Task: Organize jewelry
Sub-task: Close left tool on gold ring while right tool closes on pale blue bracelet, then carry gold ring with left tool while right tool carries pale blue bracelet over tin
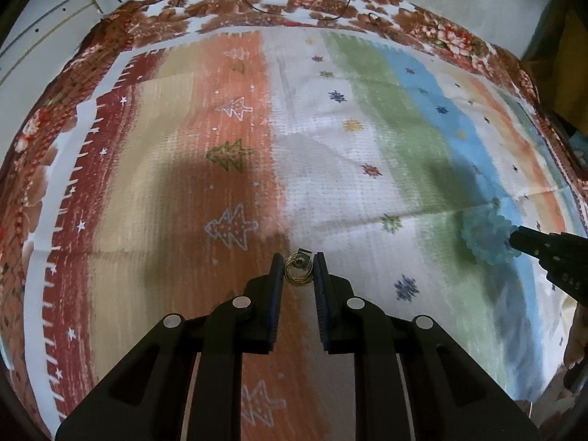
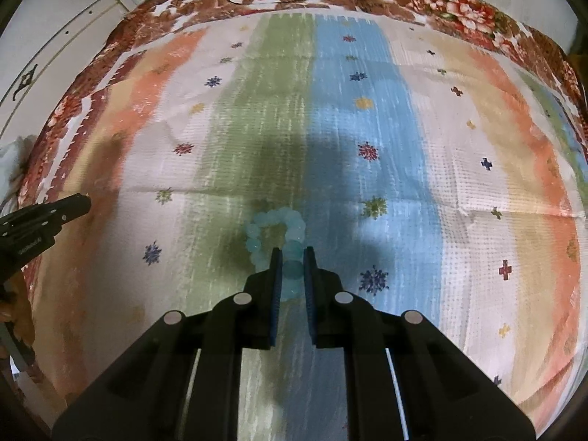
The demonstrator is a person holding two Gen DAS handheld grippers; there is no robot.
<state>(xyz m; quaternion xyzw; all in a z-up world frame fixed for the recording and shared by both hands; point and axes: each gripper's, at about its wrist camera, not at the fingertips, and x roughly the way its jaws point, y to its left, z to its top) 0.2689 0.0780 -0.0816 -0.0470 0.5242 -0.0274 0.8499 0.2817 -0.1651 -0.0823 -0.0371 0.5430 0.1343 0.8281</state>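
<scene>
My left gripper (image 1: 298,260) is closed around a small coiled gold-coloured ring (image 1: 298,269), its pads touching both sides, low over the striped cloth (image 1: 228,117). My right gripper (image 2: 293,253) is shut on a pale blue beaded bracelet (image 2: 273,226), gripping its near part; the rest of the loop lies on the cloth ahead of the fingertips. In the left wrist view the bracelet (image 1: 485,233) shows at the right with the right gripper's fingers (image 1: 529,240) on it. The left gripper's fingers (image 2: 70,205) show at the left edge of the right wrist view.
The striped cloth (image 2: 367,128) with star and tree prints lies over a floral bedspread (image 1: 330,0). A thin dark cord (image 1: 257,3) lies on the far border. A white wall panel (image 2: 55,47) stands behind on the left.
</scene>
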